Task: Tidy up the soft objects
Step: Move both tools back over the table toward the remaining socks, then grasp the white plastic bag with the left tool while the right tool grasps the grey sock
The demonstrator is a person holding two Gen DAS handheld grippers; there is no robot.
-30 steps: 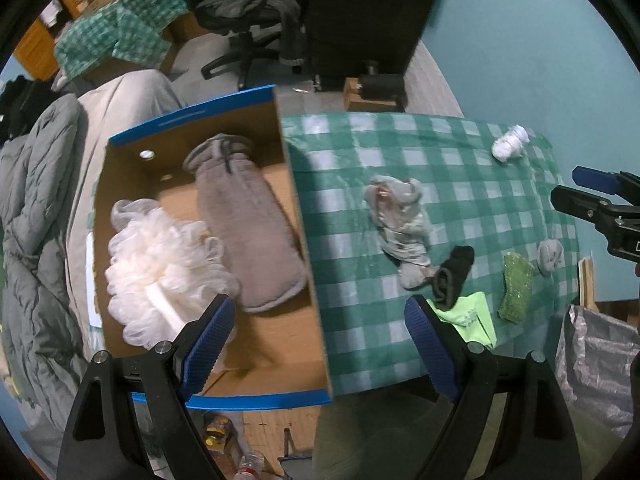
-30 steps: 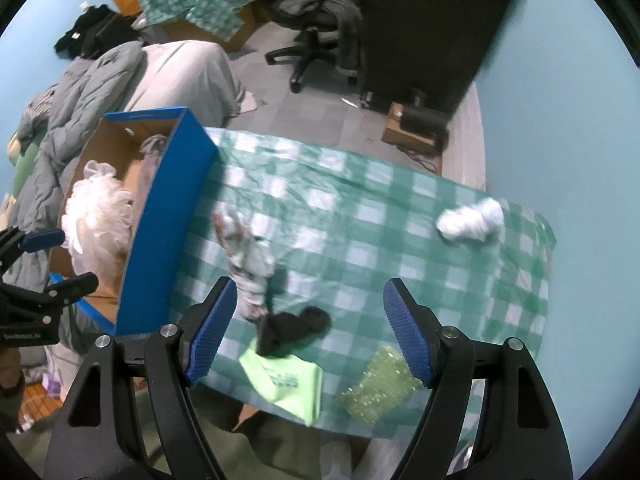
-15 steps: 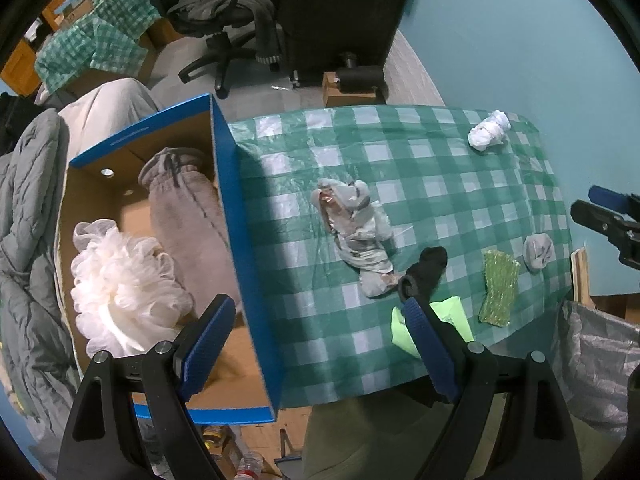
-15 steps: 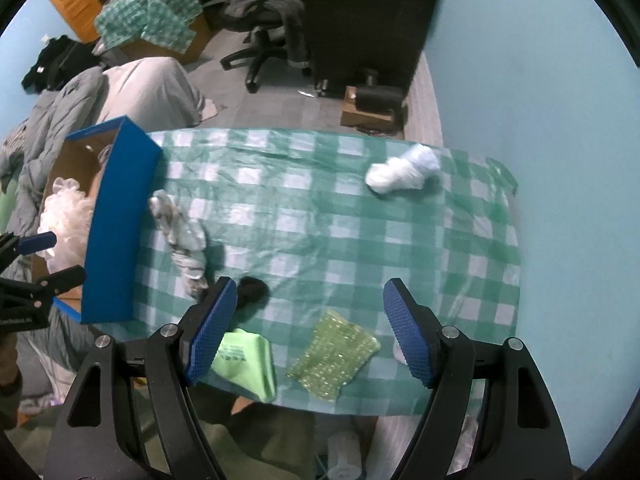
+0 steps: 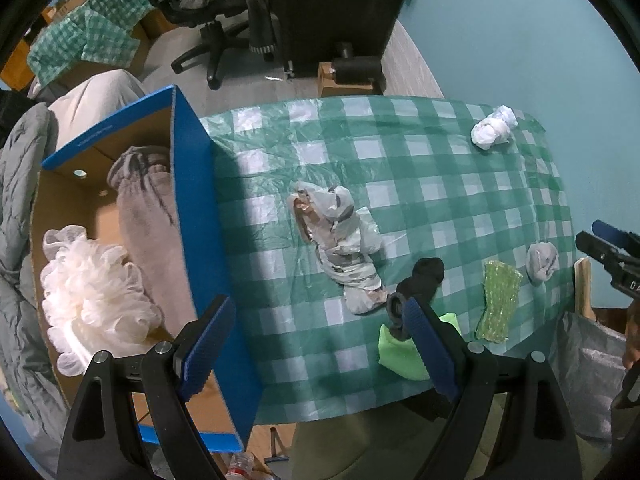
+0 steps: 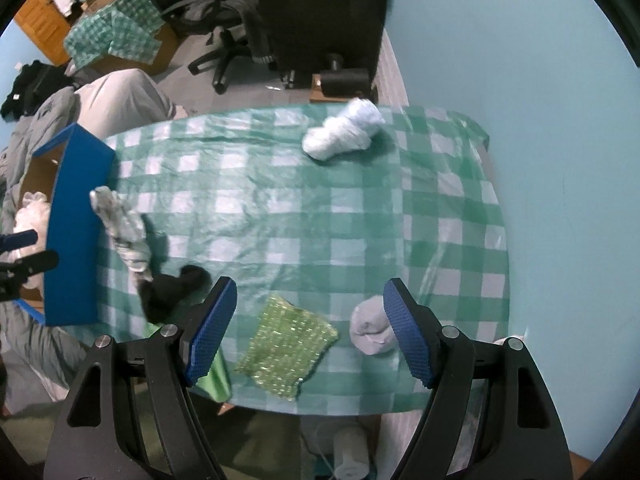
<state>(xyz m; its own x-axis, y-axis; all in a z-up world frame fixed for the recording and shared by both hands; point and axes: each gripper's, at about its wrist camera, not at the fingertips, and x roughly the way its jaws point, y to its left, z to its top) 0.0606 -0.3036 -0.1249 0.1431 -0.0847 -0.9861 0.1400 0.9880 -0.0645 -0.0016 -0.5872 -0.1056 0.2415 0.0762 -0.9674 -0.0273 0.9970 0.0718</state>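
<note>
Left gripper (image 5: 316, 344): yours, jaws wide, empty, above the box (image 5: 200, 216) edge.
Right gripper (image 6: 310, 330): jaws wide, empty, over sponge (image 6: 286, 352) and grey sock (image 6: 370, 332).

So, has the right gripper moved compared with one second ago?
Yes. The right gripper has shifted right along the table edge, away from the blue box, and now frames the green sponge.

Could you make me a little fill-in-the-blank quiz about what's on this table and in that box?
1. The white puff lies inside the ____ box.
2. The tablecloth is checked white and ____.
3. Both the left claw and the right claw are ____.
4. The black sock lies partly on a lime ____.

Missing words: blue; green; open; cloth
</note>
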